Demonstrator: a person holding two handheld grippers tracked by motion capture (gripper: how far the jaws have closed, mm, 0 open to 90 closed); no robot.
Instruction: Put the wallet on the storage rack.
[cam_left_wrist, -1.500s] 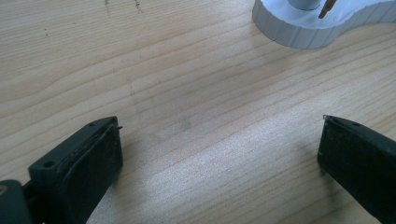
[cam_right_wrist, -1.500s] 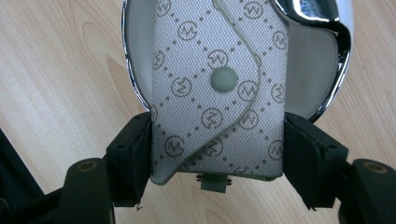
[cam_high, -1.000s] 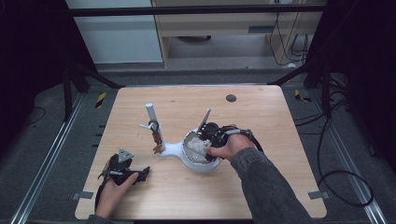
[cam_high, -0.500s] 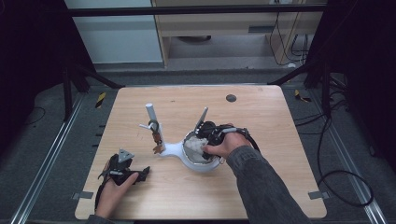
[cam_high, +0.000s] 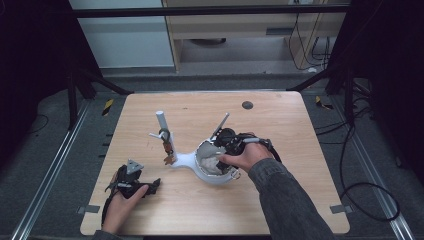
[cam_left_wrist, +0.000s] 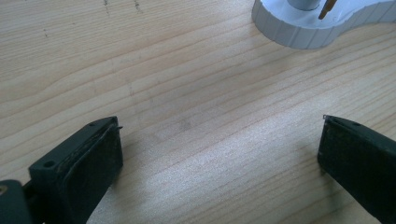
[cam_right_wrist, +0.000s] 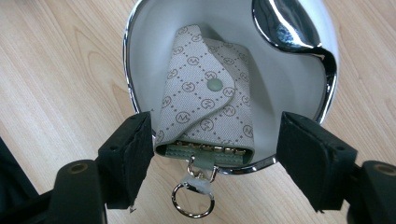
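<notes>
A grey patterned key case (cam_right_wrist: 205, 107) with a snap and a key ring (cam_right_wrist: 192, 200) lies in the white bowl (cam_right_wrist: 130, 70) of a stand. My right gripper (cam_right_wrist: 215, 135) straddles the case's near end. Its jaws have just been opening: the left pad sits at the case's edge and the right pad stands clear of it, so it is open. In the high view the right gripper (cam_high: 220, 152) reaches over the bowl (cam_high: 220, 181) with the case (cam_high: 212, 164) inside. My left gripper (cam_high: 150, 185) rests on the table at the front left, open and holding nothing (cam_left_wrist: 219, 135).
The white stand (cam_high: 182, 160) joins the bowl to an upright post (cam_high: 162, 122) with small items hanging on it. Its base (cam_left_wrist: 299, 28) lies ahead of the left gripper. A thin rod (cam_high: 220, 125) leans up from the bowl. A dark round spot (cam_high: 247, 105) marks the far table.
The right hand has edged slightly left over the bowl. The left hand and its gripper have stayed in place.
</notes>
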